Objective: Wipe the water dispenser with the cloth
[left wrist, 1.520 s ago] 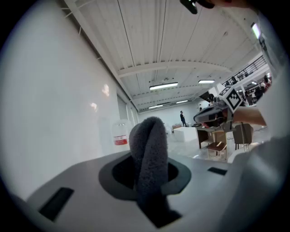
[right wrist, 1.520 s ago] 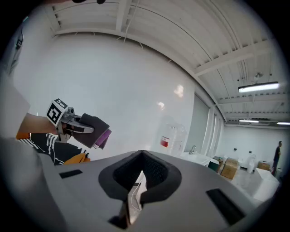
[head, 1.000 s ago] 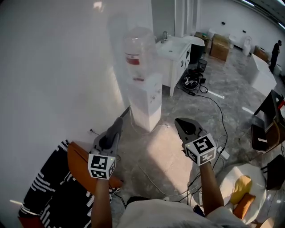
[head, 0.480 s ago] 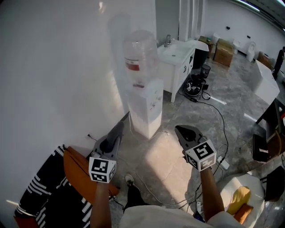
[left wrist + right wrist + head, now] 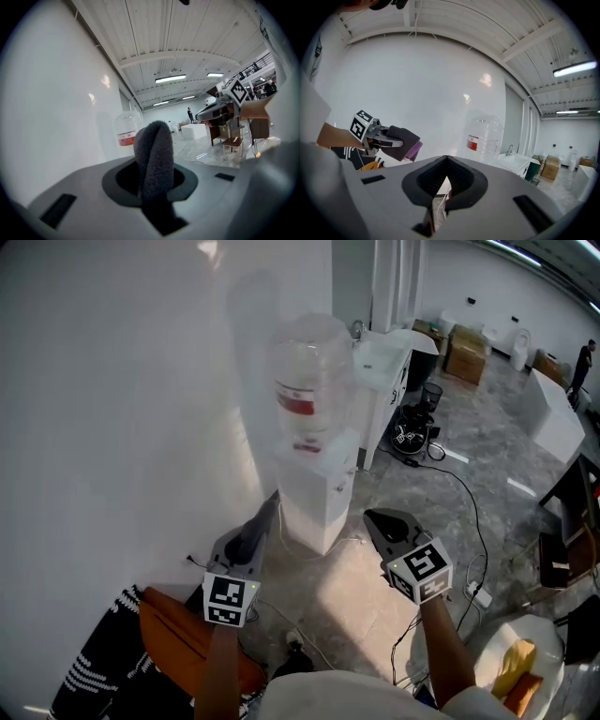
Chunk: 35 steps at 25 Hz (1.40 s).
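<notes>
While the left hand-held gripper is clenched on the cloth, the water dispenser stands ahead.

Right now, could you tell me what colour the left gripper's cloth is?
The cloth is dark grey, clearest in the left gripper view.

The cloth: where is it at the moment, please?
The cloth is clamped in the left gripper, lower left in the head view, short of the water dispenser.
</notes>
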{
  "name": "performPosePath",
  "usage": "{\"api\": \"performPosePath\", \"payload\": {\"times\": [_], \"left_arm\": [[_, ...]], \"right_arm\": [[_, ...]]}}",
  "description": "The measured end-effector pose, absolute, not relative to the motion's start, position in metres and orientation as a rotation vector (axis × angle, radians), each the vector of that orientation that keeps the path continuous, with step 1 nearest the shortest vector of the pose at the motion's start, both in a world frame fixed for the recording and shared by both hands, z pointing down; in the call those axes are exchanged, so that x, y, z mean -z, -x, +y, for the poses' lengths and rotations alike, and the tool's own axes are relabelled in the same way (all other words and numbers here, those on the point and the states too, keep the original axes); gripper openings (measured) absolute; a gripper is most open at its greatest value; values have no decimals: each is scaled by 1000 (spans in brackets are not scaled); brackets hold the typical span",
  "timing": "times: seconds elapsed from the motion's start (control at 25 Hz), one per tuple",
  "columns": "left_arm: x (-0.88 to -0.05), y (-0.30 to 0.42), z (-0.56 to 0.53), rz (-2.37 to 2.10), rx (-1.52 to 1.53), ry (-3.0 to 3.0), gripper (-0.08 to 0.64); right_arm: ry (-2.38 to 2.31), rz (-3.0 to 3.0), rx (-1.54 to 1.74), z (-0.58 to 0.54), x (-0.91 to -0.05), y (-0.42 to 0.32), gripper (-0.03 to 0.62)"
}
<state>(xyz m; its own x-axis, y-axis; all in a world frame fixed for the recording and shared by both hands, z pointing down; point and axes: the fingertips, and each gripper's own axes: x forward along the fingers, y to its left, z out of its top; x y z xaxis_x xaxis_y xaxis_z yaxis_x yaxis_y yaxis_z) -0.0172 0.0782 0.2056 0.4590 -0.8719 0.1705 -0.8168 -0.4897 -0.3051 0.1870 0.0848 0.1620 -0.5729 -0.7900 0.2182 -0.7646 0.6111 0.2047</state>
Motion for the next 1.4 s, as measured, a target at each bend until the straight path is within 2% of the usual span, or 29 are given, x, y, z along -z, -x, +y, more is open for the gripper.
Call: {"api": "performPosePath", "payload": {"times": [0.28, 0.64, 1.08, 1.4], "left_arm": [[-227, 62, -1, 1466, 469, 2571, 74], [-285, 113, -86, 1588, 478, 2672, 74], [-361, 108, -190, 1759, 499, 2761, 74], [-446, 97, -264, 1972, 446, 2840, 74]], "right_arm": [[-1303, -2517, 44, 5, -185, -129, 15], [-1336, -2483, -70, -84, -237, -90, 15], [-1217, -2439, -239, -178, -324, -79, 15], [-1081, -2388, -320, -231, -402, -74, 15]]}}
